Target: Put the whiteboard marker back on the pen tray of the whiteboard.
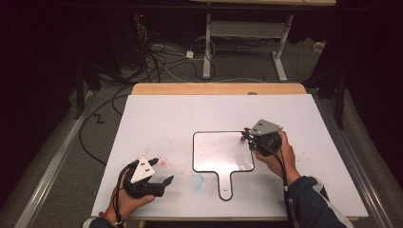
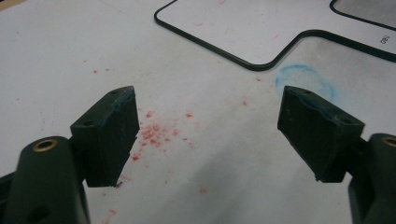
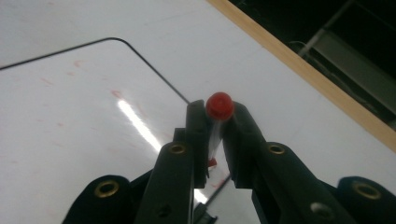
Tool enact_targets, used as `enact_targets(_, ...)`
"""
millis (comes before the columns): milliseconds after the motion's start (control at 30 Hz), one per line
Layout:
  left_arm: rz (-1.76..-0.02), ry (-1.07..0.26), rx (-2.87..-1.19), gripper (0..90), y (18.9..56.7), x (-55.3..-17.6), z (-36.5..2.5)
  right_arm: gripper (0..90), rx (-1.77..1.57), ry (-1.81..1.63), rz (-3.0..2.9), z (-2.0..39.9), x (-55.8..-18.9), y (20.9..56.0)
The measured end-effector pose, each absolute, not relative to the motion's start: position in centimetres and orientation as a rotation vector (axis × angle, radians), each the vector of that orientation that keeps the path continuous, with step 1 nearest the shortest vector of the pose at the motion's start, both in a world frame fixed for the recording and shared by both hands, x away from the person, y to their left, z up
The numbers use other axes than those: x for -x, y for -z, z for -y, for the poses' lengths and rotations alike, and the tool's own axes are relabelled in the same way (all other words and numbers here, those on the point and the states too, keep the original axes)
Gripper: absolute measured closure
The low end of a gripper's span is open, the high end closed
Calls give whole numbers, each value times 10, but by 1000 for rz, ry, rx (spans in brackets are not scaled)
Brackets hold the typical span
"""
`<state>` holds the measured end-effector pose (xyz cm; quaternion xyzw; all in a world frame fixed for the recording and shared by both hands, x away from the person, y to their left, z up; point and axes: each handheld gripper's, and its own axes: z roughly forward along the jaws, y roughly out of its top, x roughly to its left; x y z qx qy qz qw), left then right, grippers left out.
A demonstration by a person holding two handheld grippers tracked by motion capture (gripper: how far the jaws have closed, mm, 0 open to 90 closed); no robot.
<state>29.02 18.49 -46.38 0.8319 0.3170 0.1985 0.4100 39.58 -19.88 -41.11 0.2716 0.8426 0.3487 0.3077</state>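
A paddle-shaped whiteboard (image 1: 221, 152) with a black rim lies flat in the middle of the white table, its handle toward me. My right gripper (image 1: 247, 135) hovers at the board's upper right corner, shut on a red-capped marker (image 3: 219, 106). In the right gripper view the right gripper (image 3: 218, 119) clamps the marker upright over the whiteboard (image 3: 70, 102). My left gripper (image 1: 162, 171) rests near the table's front left, open, with nothing between its jaws. The left gripper view shows the left gripper (image 2: 210, 126) over bare table, with the whiteboard (image 2: 243, 23) beyond.
Red marker smudges (image 2: 156, 133) speckle the table under the left gripper, and a faint blue ring (image 2: 303, 79) lies left of the board's handle. The table's wooden far edge (image 1: 218, 88) borders a floor with cables (image 1: 157, 57) and a desk frame (image 1: 247, 33).
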Motion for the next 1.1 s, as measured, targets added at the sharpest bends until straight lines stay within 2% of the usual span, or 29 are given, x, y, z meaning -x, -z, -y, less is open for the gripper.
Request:
enact_targets(333, -799, -493, -2097, 196, 464, -290, -184, 815, -705, -784, -2194, 193, -407, 411)
enact_targets(500, -800, -487, -2100, 196, 465, -291, -184, 815, -669, -855, -2259, 187, -401, 408)
enact_targets(867, -799, -489, -2097, 196, 464, -289, -184, 815, -685, -745, -2284, 196, -394, 401)
enact_targets(1100, -795, -491, -2098, 196, 464, -290, -183, 815, -657, -941, -2356, 181, -392, 402)
